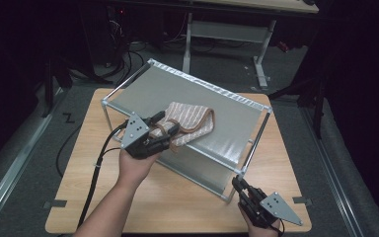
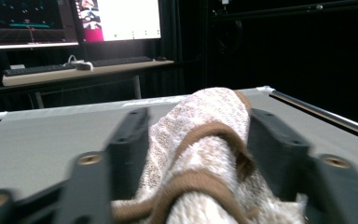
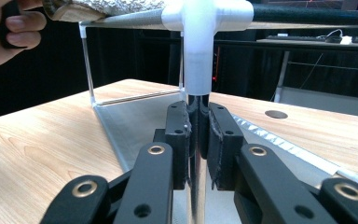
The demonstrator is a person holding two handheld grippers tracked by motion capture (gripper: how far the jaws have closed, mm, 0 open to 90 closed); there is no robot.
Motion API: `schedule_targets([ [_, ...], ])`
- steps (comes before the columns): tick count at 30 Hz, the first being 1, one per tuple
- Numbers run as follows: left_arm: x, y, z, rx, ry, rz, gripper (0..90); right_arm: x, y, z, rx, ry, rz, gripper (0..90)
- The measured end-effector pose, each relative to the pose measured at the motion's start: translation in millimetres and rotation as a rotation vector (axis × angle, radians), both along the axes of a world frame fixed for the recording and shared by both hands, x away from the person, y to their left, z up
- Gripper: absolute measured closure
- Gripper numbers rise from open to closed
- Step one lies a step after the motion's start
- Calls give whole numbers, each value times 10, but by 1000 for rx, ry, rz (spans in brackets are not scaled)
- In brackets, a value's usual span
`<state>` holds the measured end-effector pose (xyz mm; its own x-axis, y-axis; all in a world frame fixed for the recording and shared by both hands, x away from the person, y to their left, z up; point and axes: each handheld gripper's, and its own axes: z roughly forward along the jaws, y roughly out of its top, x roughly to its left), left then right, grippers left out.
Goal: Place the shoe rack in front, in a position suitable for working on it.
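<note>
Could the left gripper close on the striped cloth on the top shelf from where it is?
Probably yes: the cloth already lies between the open jaws of the left gripper, with nothing between pads and fabric.

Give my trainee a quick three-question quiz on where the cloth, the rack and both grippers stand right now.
1. True or false: the cloth lies on the rack's top shelf.
2. What does the right gripper clamp? A) the cloth B) a rack leg C) nothing
3. Fill in: the left gripper's jaws stand ____ with the cloth between them.

Key: 1 true. 2 B. 3 open, on either side of the cloth in the left gripper view.
</note>
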<state>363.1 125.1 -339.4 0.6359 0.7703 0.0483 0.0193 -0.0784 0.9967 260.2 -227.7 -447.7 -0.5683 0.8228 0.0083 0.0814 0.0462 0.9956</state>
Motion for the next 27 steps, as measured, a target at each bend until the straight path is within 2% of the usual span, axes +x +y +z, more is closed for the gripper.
schedule_targets([
  [1,15,-5,-10,7,0,8,465,-1,0,-1,0,-2,-1,804],
  [5,85,-27,-75,3,27,-14,530,1,-3,-3,-1,-3,1,803],
  [8,95,-78,-132,21,26,-4,613,0,-2,-2,-1,-3,1,804],
  [11,99,-122,-172,15,33,2,705,-3,-4,-2,-1,-4,1,803],
  [12,99,-128,-177,27,30,1,716,-3,-4,-2,-1,-4,1,804],
  [14,92,-171,-199,36,19,-3,729,-3,-4,-2,-1,-4,1,804],
  [18,69,-268,-248,26,4,-5,741,-3,-4,-2,-1,-5,1,804],
  [27,-37,-521,-328,-25,-23,-44,743,-7,-8,-4,-1,-5,0,804],
])
